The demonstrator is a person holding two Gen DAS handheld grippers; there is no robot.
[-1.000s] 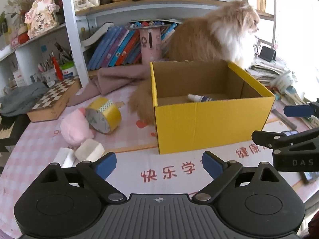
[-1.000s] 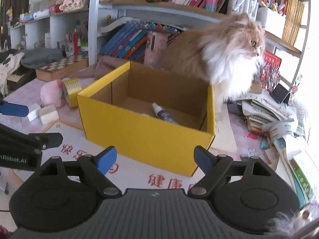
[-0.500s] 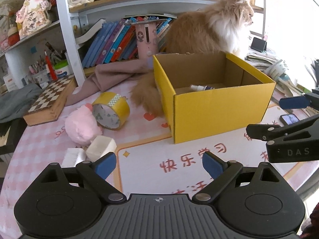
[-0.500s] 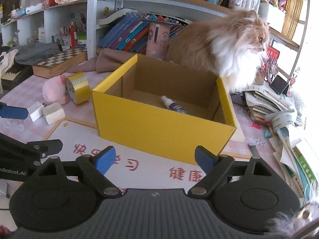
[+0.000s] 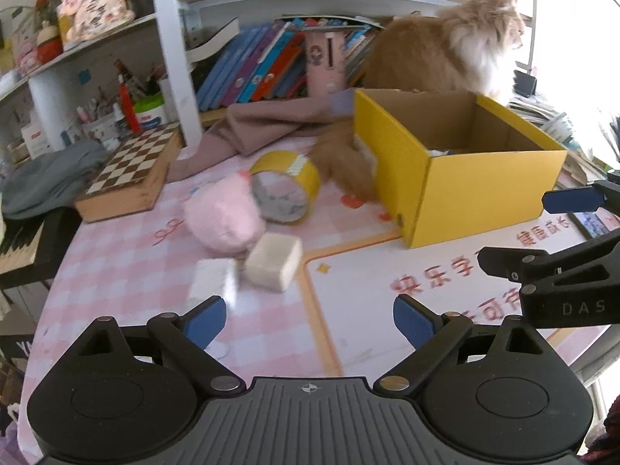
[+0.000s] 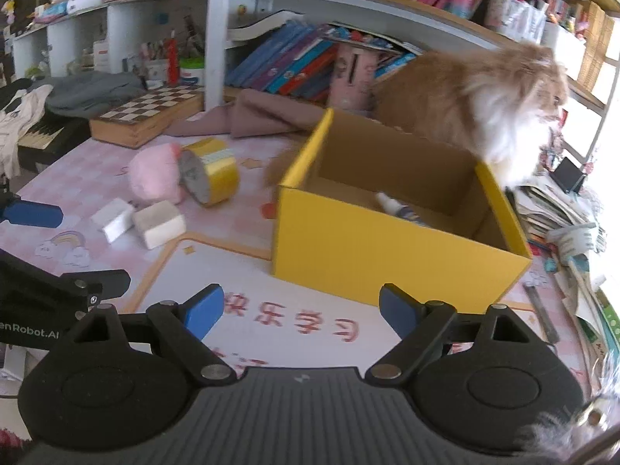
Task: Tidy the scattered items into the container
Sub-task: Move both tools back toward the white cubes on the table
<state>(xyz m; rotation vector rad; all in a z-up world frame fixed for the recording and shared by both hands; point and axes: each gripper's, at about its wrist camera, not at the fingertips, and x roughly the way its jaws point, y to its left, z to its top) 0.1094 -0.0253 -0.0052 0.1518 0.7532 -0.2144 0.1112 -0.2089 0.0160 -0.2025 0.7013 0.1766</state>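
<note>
Clutter sits in one cluster on the pink checked tablecloth (image 5: pixel 116 271), four pieces in all: one pink plush toy (image 5: pixel 223 215), one roll of yellow tape (image 5: pixel 288 190) standing on edge just behind it, and two pale blocks — a white block (image 5: pixel 213 277) and a cream block (image 5: pixel 273 259) lying side by side, the cream one touching the plush. One yellow cardboard box (image 6: pixel 387 248) stands open-topped to the right of them, well apart, and holds one small spray bottle (image 6: pixel 399 209) on its floor. One fluffy ginger-and-white cat (image 6: pixel 484 108) sits right behind the box, its tail curling down beside the box's left wall. One chessboard case (image 5: pixel 131 170) lies at the table's far left edge.

Two grippers are in view. The left gripper (image 5: pixel 308 317) hovers low over the tablecloth near the two blocks, fingers spread wide and holding nothing. The right gripper (image 6: pixel 300 308) hangs in front of the box — also spread, also empty.
</note>
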